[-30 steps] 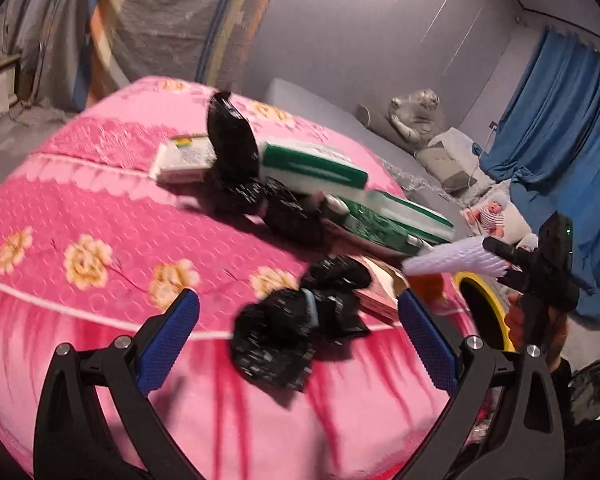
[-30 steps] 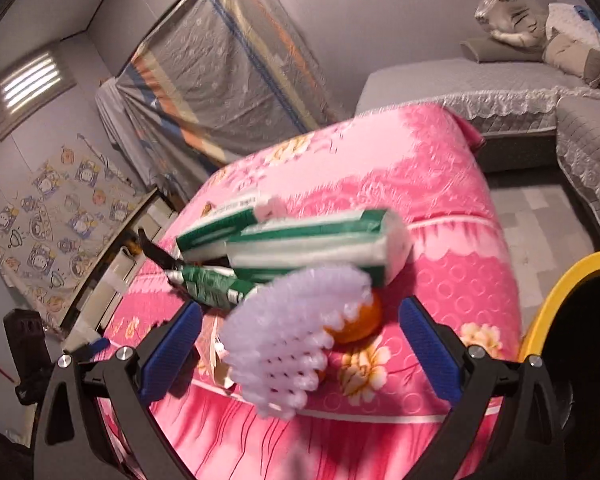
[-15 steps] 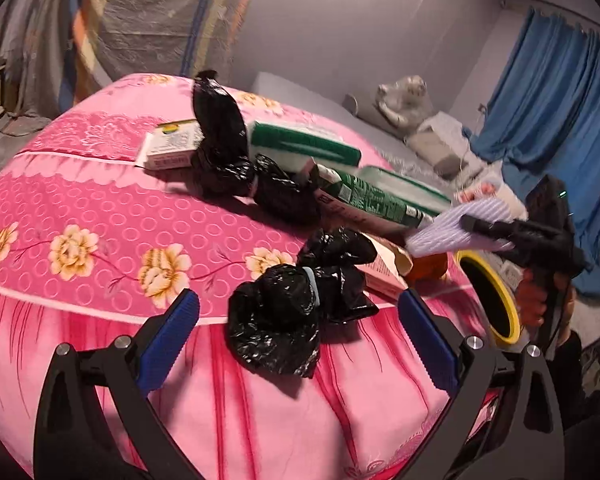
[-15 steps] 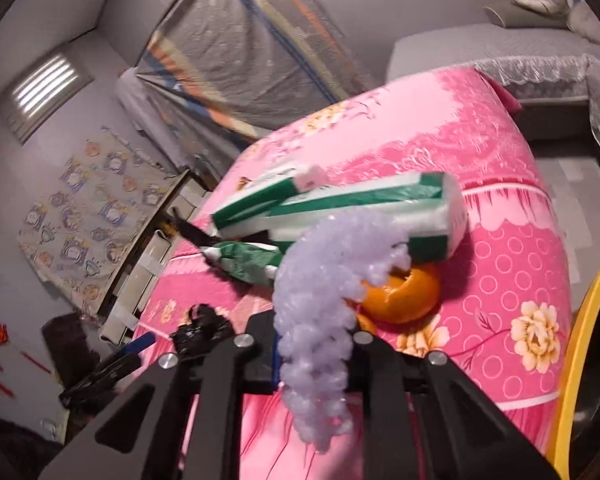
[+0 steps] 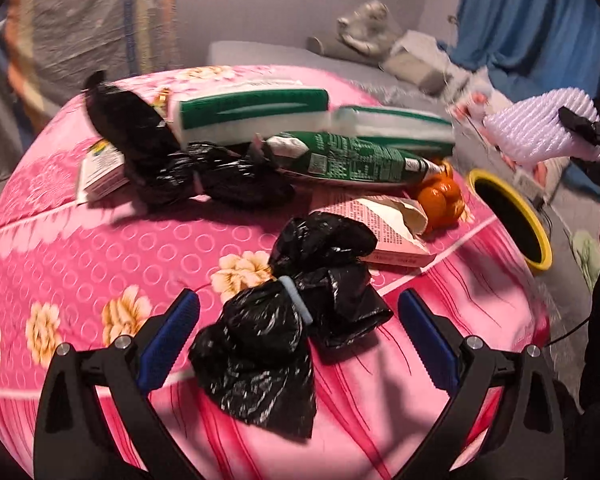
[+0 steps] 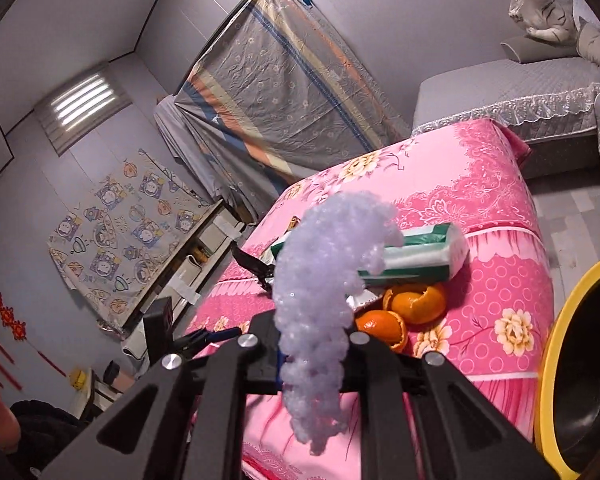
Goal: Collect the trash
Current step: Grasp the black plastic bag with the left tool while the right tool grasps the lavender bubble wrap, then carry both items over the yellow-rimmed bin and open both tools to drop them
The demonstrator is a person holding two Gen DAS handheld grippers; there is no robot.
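Note:
My left gripper is open, its blue pads either side of a knotted black plastic bag on the pink table cover. My right gripper is shut on a white foam fruit net, held above the table edge; it also shows in the left wrist view. A yellow-rimmed black bin stands beside the table, also at the right in the right wrist view. Orange peel, green-white packages and a green carton lie on the table.
More black bags, a small box and a pink paper packet lie on the table. A grey bed stands behind. A covered rack leans at the wall. Blue curtains hang at the right.
My right gripper closed on the foam net and lifted it up from the table. My left gripper moved closer to the knotted black bag.

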